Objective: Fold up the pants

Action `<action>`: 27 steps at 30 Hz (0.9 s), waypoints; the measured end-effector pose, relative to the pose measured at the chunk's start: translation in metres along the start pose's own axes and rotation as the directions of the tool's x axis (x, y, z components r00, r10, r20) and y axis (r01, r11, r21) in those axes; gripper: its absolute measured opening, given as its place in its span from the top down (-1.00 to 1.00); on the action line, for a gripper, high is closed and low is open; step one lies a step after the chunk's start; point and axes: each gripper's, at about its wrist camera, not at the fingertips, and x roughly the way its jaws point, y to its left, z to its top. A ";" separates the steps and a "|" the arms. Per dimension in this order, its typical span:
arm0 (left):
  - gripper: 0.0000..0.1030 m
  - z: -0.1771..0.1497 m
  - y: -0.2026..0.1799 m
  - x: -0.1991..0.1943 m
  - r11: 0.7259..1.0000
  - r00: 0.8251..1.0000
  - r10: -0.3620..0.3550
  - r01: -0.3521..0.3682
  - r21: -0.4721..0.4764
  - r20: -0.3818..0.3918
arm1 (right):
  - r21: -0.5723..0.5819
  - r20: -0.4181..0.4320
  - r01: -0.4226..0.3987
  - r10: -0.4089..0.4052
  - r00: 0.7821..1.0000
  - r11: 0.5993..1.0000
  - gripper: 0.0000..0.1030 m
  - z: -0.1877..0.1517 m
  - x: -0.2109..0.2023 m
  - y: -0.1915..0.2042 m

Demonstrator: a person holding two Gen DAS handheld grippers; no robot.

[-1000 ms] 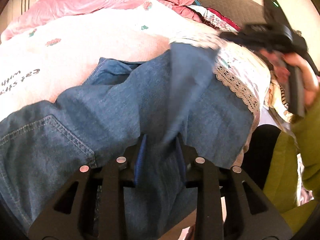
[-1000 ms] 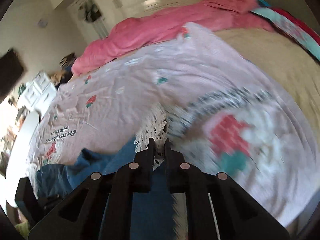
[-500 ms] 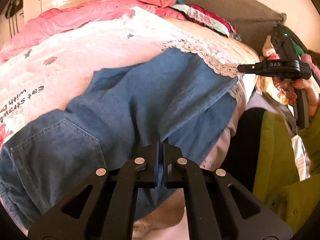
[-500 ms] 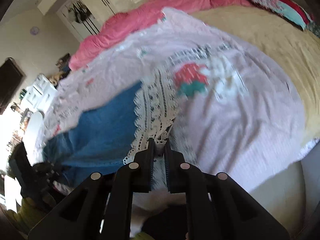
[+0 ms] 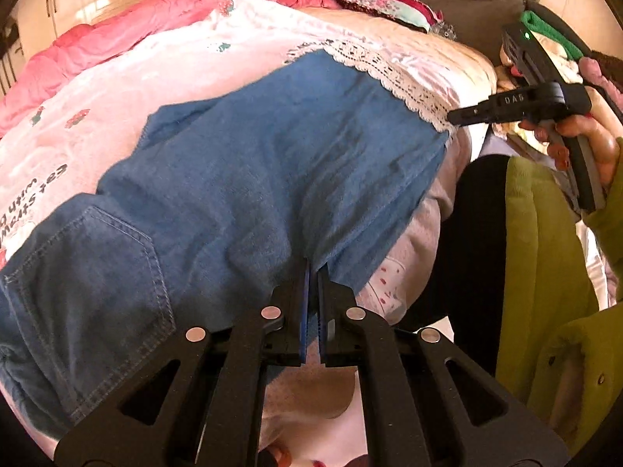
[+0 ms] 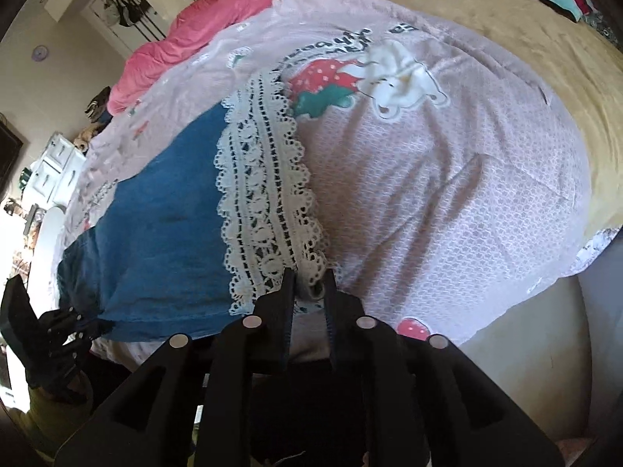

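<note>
The jeans (image 5: 241, 179) lie flat on the pink blanket (image 5: 128, 78), legs stacked so they can be folded over. Left gripper (image 5: 311, 272) is clenched on the denim edge nearest the person, held low. Right gripper (image 6: 307, 284) is slightly open around the lace hem (image 6: 264, 179), level with the blanket.

The bed (image 6: 506, 39) carries a pink printed blanket (image 6: 447, 194) — denim pants (image 5: 233, 194) spread flat on it.

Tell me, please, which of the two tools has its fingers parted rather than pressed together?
The right tool: a gap shows between its fingers around the lace hem. The left tool is shut on the jeans.
</note>
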 end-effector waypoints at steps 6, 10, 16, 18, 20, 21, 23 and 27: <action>0.99 -0.006 -0.002 0.009 1.000 0.999 -0.013 0.014 0.005 -0.035 | -0.062 -0.004 0.080 -0.081 0.997 0.995 0.43 0.000 -0.004 0.006; 0.80 -0.009 -0.001 0.005 0.999 0.999 -0.045 0.045 -0.006 -0.028 | -0.159 0.093 0.132 -0.118 0.989 0.978 0.36 0.003 -0.025 0.021; 0.42 -0.013 0.008 -0.022 0.999 1.000 -0.021 0.022 -0.046 0.017 | -0.525 0.074 0.052 -0.015 0.997 0.849 0.12 -0.021 -0.019 0.102; 0.35 -0.015 0.020 -0.036 0.996 0.999 0.030 -0.026 -0.086 0.041 | -0.649 0.063 0.042 -0.002 0.998 0.760 0.12 -0.036 -0.009 0.133; 0.23 -0.022 0.040 -0.059 0.984 0.993 0.093 -0.081 -0.162 0.074 | -0.740 0.043 0.033 -0.001 0.999 0.672 0.12 -0.050 0.004 0.159; 0.14 -0.027 0.054 -0.073 0.967 0.984 0.157 -0.136 -0.214 0.087 | -0.768 0.033 0.026 -0.001 0.999 0.639 0.12 -0.056 0.010 0.169; -0.01 -0.038 0.072 -0.089 0.935 0.963 0.255 -0.222 -0.278 0.087 | -0.816 0.016 0.014 -0.001 1.000 0.578 0.12 -0.067 0.021 0.185; -0.05 -0.066 0.112 -0.108 0.839 0.920 0.391 -0.344 -0.422 0.027 | -0.868 0.001 0.012 -0.021 1.000 0.496 0.13 -0.078 0.037 0.202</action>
